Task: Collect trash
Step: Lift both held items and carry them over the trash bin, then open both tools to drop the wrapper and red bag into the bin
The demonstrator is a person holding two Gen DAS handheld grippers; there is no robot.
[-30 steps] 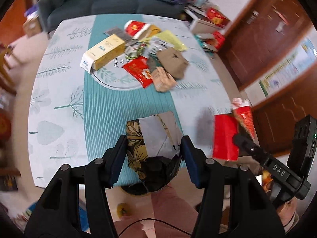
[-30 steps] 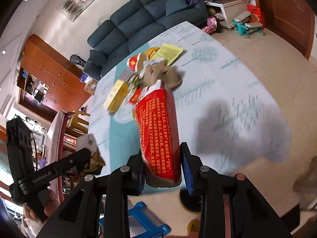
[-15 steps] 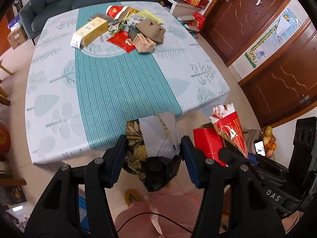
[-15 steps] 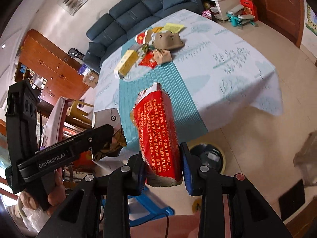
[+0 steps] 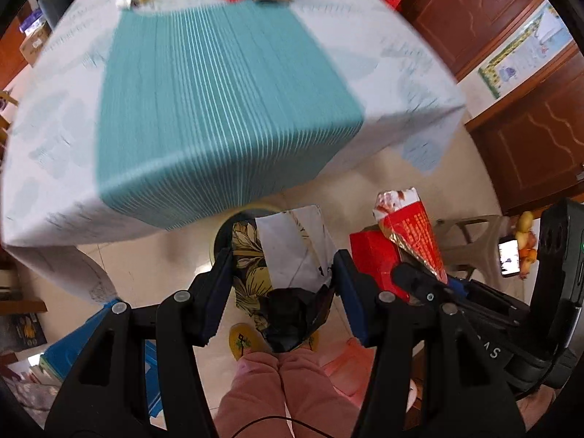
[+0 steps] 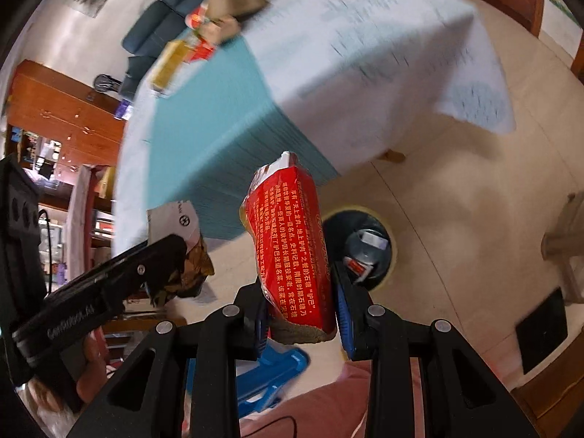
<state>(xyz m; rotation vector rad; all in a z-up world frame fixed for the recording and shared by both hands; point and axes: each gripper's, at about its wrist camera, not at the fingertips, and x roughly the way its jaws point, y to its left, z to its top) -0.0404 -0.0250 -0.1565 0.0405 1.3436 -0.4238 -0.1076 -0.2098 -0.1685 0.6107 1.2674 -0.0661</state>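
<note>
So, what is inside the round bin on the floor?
The bin holds a white-and-red packet on dark lining; the red bag hides its left part.

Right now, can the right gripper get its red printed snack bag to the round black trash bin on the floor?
Probably yes. The right gripper holds the red printed snack bag beside the open round black trash bin, with nothing between them.

This was a home's living and dining room. Ahead of the grippers stood a table (image 5: 65, 116) under a leaf-print cloth with a teal runner (image 5: 219, 102), and beyond it a dark blue sofa (image 6: 153, 29). Carved wooden doors (image 5: 540, 138) stood off to the right, wooden cabinets (image 6: 62, 109) off to the left, over a tiled floor (image 6: 456, 189).
</note>
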